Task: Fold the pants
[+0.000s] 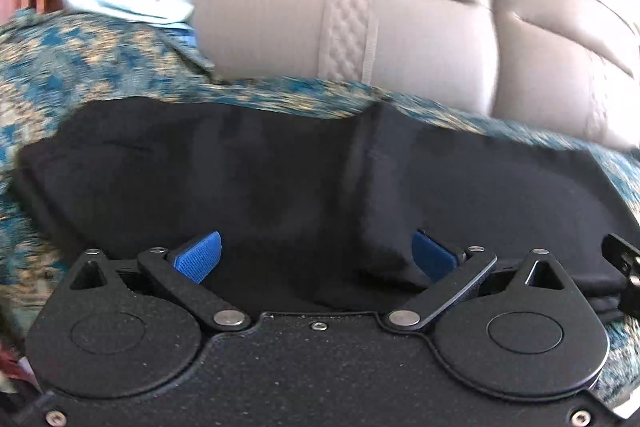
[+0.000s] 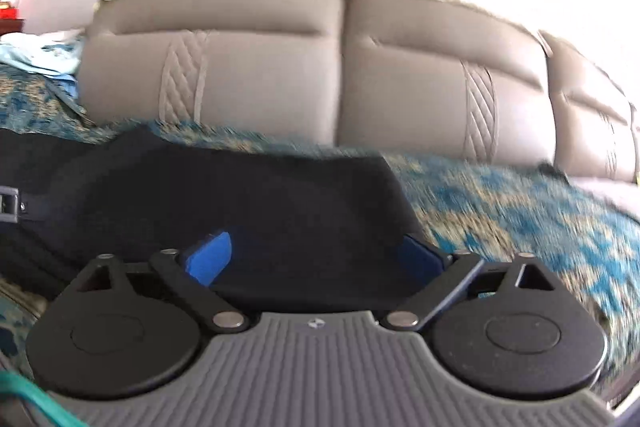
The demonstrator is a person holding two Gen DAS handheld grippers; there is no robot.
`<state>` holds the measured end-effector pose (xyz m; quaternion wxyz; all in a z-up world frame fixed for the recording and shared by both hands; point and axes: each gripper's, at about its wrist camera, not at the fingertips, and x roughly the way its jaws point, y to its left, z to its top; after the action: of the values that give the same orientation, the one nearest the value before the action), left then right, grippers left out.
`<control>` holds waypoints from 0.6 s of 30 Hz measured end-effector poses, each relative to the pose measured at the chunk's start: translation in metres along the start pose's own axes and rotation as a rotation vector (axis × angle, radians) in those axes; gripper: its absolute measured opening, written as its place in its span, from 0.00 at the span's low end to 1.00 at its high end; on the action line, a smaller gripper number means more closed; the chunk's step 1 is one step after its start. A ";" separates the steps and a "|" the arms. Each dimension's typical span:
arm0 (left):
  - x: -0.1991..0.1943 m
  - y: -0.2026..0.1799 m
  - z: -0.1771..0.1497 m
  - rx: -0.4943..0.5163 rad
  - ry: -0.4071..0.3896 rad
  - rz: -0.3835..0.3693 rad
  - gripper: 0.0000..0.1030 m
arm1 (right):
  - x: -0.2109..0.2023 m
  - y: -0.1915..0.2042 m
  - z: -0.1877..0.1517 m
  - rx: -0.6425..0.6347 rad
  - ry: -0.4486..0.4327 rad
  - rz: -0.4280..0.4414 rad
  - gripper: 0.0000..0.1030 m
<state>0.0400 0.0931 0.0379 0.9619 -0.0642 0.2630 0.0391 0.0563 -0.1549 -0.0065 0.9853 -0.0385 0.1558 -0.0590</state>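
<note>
The black pants [image 1: 280,179] lie folded in a long strip across the blue and tan patterned cover. In the left wrist view my left gripper [image 1: 316,257] is open, its blue pads [image 1: 198,257] spread wide over the near edge of the pants, with a fold of cloth against the right pad. In the right wrist view the pants [image 2: 240,203] end at the right, and my right gripper [image 2: 316,257] is open with its blue pads [image 2: 212,259] spread over the near edge. Neither grips the cloth.
The patterned cover [image 2: 500,211] covers a sofa seat. Grey sofa back cushions [image 1: 360,39] rise just behind the pants. Light blue clothes [image 1: 132,3] lie at the far left. Part of the other gripper [image 1: 624,259] shows at the right edge.
</note>
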 end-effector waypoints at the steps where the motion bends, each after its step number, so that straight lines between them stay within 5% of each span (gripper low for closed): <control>1: -0.001 0.009 0.002 -0.014 -0.003 0.011 0.99 | 0.000 0.006 0.002 -0.015 -0.013 0.016 1.00; 13: 0.000 0.126 0.022 -0.204 0.048 0.270 0.97 | 0.019 0.073 0.016 -0.096 -0.021 0.158 1.00; 18: 0.002 0.160 0.027 -0.276 0.031 0.290 0.96 | 0.030 0.091 0.021 -0.058 -0.001 0.208 1.00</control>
<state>0.0375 0.2553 0.0439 0.9242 -0.1574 0.2762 0.2118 0.1005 -0.0679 -0.0045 0.9846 -0.0507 0.1603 0.0480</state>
